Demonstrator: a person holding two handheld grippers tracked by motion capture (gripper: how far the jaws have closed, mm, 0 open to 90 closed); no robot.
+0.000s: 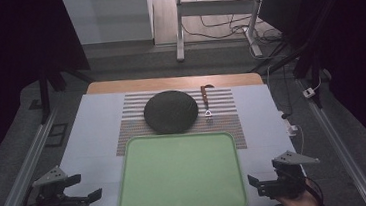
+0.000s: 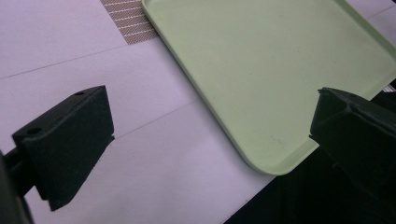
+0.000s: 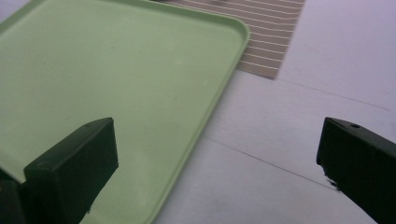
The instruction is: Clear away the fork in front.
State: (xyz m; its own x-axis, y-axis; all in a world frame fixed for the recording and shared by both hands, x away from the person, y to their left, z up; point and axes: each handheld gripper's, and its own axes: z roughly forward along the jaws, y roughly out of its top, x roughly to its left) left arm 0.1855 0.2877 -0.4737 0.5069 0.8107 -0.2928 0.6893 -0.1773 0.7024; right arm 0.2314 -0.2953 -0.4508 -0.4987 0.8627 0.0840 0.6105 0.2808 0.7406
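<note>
An empty light-green tray lies at the near middle of the table. Beyond it a round black plate rests on a striped mat, with a brown-handled utensil just to the plate's right. My left gripper is open beside the tray's near left corner, nothing between its jaws. My right gripper is open by the near right corner, also empty. In the left gripper view the tray's corner lies ahead of the open left gripper. In the right gripper view the open right gripper straddles the tray's edge.
A white cover spreads over the table, whose wooden far edge shows behind it. Metal rails run along both sides. Desk legs and cables stand on the floor beyond. The striped mat's corner shows in the right gripper view.
</note>
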